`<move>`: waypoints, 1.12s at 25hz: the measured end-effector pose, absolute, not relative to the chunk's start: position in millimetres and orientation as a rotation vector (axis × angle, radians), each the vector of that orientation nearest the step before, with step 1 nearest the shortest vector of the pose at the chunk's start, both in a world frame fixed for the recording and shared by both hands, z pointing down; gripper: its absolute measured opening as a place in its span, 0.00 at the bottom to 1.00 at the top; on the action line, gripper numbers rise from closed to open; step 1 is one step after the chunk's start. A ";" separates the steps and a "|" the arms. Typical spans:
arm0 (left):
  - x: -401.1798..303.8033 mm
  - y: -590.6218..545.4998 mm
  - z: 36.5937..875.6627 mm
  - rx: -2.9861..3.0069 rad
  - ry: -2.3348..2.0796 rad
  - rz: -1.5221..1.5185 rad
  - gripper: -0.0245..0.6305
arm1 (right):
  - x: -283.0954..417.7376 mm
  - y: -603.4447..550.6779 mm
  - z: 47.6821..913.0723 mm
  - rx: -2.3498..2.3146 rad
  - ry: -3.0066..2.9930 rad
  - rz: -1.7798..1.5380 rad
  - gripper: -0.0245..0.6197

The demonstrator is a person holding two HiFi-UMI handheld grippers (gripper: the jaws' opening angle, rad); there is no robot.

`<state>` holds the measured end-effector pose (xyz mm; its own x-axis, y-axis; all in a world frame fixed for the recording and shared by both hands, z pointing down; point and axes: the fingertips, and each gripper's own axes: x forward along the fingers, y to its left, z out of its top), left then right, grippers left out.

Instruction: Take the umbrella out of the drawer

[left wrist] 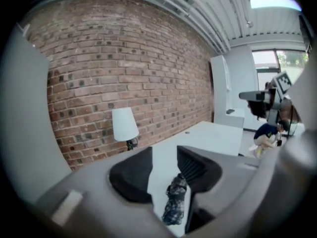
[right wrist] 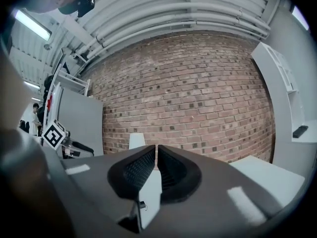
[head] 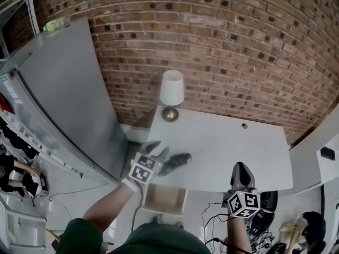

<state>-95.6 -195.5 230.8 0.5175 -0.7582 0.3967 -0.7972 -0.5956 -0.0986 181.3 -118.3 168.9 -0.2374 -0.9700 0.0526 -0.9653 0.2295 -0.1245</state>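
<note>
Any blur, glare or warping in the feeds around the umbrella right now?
Head view: sharp, evenly lit, though fisheye bows the red brick wall. Left gripper view: soft throughout, the dark folded umbrella smeared, bright window at right. Right gripper view: crisp, black vignette at corners.

Dark umbrella (head: 176, 163) with a grey checked pattern, white desk (head: 228, 142), red-brown brick wall (head: 212, 46) with pale joints, white lamp shade (head: 172, 87), brass-coloured lamp foot (head: 170, 114), green sleeve (head: 79, 238).
</note>
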 end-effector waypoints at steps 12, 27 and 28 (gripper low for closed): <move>-93.7 -146.3 116.5 2.815 -1.593 0.280 0.04 | 157.4 -102.7 113.8 -1.878 2.453 -0.011 0.06; -114.0 -121.1 92.7 2.733 -1.682 0.041 0.04 | 136.9 -82.1 88.6 -1.829 2.468 0.100 0.06; -114.3 -120.4 92.3 2.735 -1.684 0.044 0.04 | 137.0 -81.5 88.2 -1.829 2.468 0.101 0.06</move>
<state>-114.3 -120.4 92.3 0.4505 -0.8926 -0.0137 -0.8907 -0.4484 -0.0741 137.0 -81.5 88.2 -0.2903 -0.9523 -0.0940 -0.9568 0.2905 0.0120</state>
